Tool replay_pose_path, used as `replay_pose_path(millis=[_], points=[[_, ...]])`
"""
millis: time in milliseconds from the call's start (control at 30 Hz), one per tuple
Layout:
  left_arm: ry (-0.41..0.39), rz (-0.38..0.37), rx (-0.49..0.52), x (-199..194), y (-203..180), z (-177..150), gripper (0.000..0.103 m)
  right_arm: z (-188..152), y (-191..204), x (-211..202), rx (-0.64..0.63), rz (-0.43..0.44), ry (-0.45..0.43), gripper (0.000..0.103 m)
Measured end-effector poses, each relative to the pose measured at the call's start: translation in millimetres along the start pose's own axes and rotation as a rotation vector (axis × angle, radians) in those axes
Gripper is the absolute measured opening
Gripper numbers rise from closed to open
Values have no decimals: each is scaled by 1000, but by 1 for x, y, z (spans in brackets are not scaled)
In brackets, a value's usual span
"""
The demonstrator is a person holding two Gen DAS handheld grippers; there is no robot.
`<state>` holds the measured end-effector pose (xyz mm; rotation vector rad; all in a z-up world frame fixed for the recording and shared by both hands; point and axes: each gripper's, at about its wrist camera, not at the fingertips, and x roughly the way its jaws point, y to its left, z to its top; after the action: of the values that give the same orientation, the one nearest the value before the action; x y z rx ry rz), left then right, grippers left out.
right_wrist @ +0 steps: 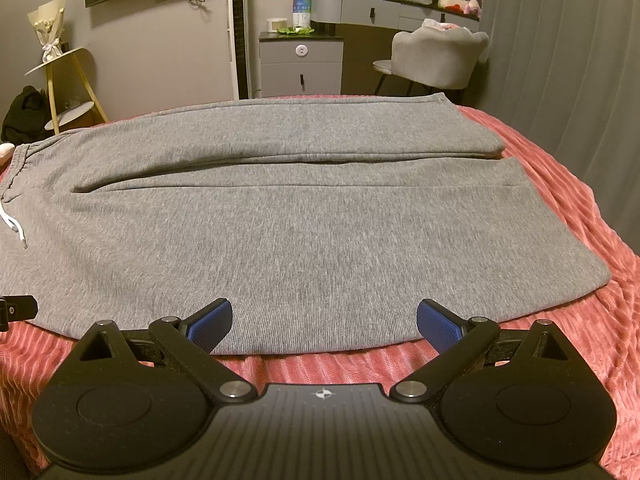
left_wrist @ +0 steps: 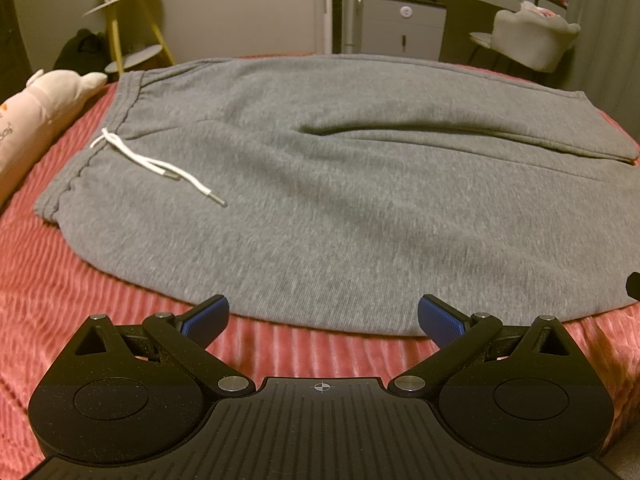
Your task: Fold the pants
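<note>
Pants (left_wrist: 340,184): grey sweats, laid flat on pink ribbed bedspread (left_wrist: 80,280), filling centre of both views. Waistband w/ white drawstring (left_wrist: 160,168) at left of frame, leg hems at right. Legs side by side, lengthwise; crease between them across mid-frame. Far leg slightly overlapping near one in right wrist view.

Left gripper (left_wrist: 323,318): bottom centre, jaws wide, holding nothing; blue pads (left_wrist: 206,320) just at near edge of pants, over bedspread. Contact w/ fabric: cannot tell.

Right gripper (right_wrist: 324,322): bottom centre, jaws wide, holding nothing; pads over near hem edge of pants.

Black tip of other gripper at left edge of right wrist view, lower-mid.

Surroundings: pink plush (left_wrist: 36,112) at left edge, touching bedspread; yellow-legged side table (right_wrist: 68,80) upper left; grey cabinet (right_wrist: 300,64) upper centre; grey chair (right_wrist: 436,60) upper right, by vanity.
</note>
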<state>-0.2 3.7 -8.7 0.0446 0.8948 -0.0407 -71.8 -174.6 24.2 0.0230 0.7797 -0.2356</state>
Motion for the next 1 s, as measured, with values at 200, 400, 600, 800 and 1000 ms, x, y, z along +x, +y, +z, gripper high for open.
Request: replay_pose_path(millis=[200, 400, 600, 800, 1000], points=[[2, -1, -2, -1, 0, 0, 103, 0, -1, 1, 5, -1, 8, 99], [6, 0, -6, -1, 0, 0, 103, 0, 0, 1, 8, 1, 14, 99], [9, -1, -8, -1, 0, 1, 103, 1, -1, 3, 10, 1, 22, 99], [13, 1, -9, -1, 1, 1, 103, 1, 0, 4, 9, 1, 27, 99], [14, 0, -10, -1, 1, 1, 103, 1, -1, 5, 13, 3, 35, 99]])
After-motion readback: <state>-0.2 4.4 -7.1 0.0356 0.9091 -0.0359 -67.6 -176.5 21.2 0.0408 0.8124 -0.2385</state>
